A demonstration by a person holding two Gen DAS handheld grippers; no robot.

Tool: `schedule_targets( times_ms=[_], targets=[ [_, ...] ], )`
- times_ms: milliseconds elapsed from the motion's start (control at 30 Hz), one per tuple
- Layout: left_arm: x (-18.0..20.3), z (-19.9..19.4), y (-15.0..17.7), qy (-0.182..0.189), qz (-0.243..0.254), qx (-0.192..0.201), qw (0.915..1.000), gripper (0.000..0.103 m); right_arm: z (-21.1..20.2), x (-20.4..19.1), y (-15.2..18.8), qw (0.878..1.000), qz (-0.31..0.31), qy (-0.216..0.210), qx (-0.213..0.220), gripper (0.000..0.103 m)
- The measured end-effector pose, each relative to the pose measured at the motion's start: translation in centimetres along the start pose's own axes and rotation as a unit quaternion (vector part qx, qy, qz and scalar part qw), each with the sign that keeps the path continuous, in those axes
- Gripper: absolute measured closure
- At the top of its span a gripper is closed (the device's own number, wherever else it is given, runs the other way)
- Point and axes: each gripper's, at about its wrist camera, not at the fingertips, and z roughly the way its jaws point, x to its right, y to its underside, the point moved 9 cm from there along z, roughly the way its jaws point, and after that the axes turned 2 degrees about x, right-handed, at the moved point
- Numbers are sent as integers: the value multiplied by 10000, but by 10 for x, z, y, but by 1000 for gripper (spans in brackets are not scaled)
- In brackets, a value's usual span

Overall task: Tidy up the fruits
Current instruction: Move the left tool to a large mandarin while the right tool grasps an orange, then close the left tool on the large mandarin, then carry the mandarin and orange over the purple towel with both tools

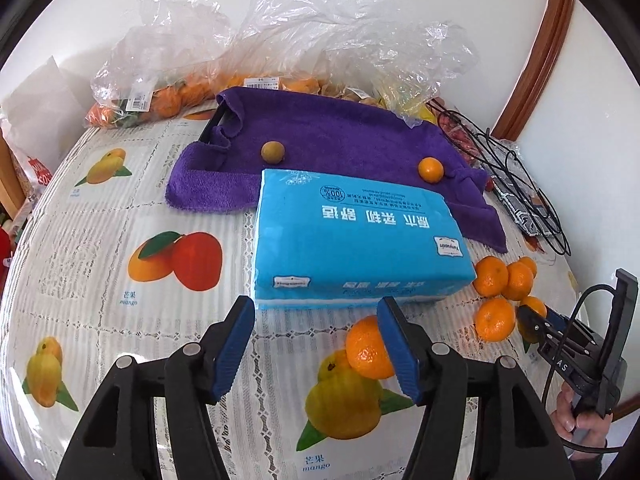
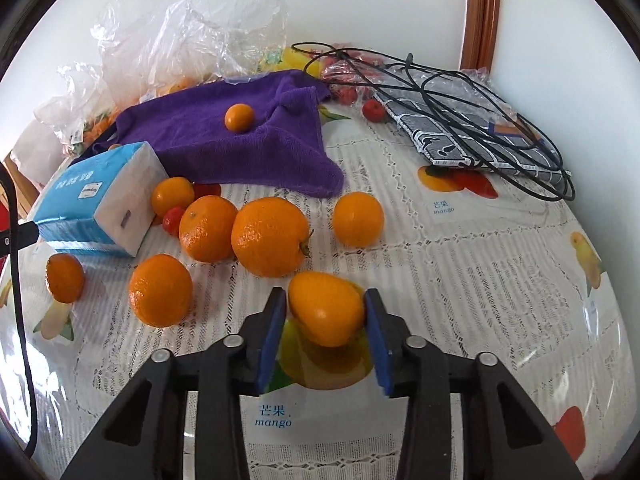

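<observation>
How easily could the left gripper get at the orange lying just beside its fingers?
Probably yes: the left gripper is open, the orange lies just outside one of its fingers, and nothing blocks a small sideways shift.

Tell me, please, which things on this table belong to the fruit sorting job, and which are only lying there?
Part of the job:
- loose oranges
- orange fruit clamped in the right gripper
- small orange on the purple towel
- left gripper, open

Only lying there:
- blue tissue pack
- black cable
- plastic bags
</observation>
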Motion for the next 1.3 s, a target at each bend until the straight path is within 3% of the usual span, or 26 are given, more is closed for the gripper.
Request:
schedule_targets(
  times_ms=[367,667,733,800,1033,1300],
  targets=[
    [33,8,20,378,378,-146,9985,40,-21,-6,4,9997,6,-104,230,71],
    [47,31,33,192,463,-330,9982,41,-38,-13,7,9991,77,-221,343,71],
    [48,35,36,146,512,-376,9979,46,-39,-17,8,9991,53,-250,336,71],
    [46,35,35,72,549,-274,9981,62,-39,-20,9,9991,27,-253,342,71],
    [36,25,34,239,412,-206,9987,62,-43,-37,6,9987,-89,-327,377,71],
    [10,-1,25,129,295,69,9995,62,-49,-74,-19,9959,-376,-535,625,71]
  ],
)
